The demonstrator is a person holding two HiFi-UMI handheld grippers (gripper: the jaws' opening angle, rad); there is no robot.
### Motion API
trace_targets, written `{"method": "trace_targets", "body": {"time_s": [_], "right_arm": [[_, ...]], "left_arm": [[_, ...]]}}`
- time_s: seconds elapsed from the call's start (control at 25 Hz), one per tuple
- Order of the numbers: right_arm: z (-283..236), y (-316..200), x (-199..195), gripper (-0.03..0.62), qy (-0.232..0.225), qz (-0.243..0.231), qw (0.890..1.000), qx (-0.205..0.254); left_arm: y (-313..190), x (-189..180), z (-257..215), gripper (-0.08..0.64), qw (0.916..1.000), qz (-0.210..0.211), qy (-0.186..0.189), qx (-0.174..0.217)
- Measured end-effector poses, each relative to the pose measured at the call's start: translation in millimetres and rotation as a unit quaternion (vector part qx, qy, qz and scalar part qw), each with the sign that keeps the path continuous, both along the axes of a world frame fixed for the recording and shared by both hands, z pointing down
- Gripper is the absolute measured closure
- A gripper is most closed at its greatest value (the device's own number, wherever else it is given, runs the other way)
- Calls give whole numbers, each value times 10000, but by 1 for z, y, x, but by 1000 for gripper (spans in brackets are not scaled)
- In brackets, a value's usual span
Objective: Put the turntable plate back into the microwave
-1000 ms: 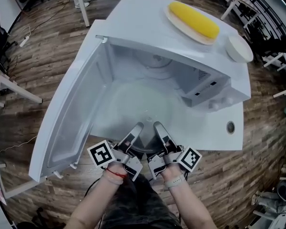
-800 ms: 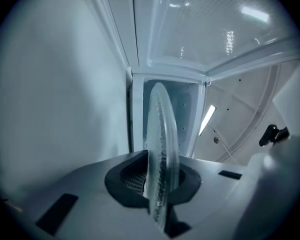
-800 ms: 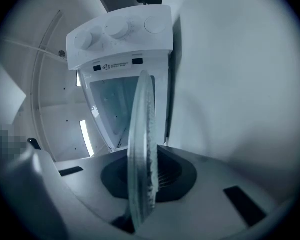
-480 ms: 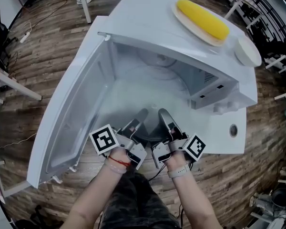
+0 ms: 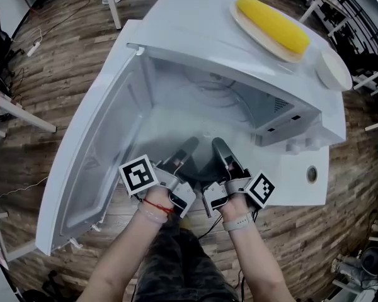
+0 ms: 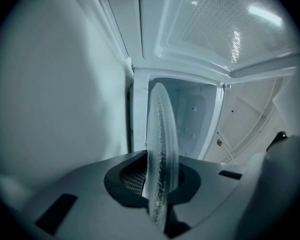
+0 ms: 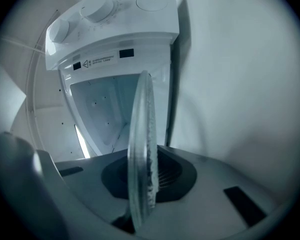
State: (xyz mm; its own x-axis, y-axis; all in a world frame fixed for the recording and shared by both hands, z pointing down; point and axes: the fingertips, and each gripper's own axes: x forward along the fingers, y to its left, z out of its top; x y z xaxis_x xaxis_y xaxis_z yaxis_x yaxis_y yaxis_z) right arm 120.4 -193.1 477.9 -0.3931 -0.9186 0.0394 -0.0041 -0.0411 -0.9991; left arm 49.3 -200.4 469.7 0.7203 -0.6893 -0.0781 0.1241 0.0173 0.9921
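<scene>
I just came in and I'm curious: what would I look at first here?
Probably the big white microwave, its door wide open at the left. At its mouth, the left gripper and right gripper both clamp the glass turntable plate. A yellow corn cob lies on a dish on top.

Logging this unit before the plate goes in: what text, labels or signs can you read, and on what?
Sticker on the microwave front: a triangle sign, print too small to read.
Dials: markings blurred.
Marker cubes: square patterns, no words.
Nothing else legible.
</scene>
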Motion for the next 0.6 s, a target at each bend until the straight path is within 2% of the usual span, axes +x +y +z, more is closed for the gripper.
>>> {"method": "trace_targets", "body": {"time_s": [0.28,0.6], "right_arm": [[0,-8,2,551,65,140,9998,-112],[-1,-19,-1,551,54,97,9998,-167]], "left_arm": [[-4,-5,2,529,9991,-94,325,-247],[-2,-8,0,529,9990,-74,385,-233]]}}
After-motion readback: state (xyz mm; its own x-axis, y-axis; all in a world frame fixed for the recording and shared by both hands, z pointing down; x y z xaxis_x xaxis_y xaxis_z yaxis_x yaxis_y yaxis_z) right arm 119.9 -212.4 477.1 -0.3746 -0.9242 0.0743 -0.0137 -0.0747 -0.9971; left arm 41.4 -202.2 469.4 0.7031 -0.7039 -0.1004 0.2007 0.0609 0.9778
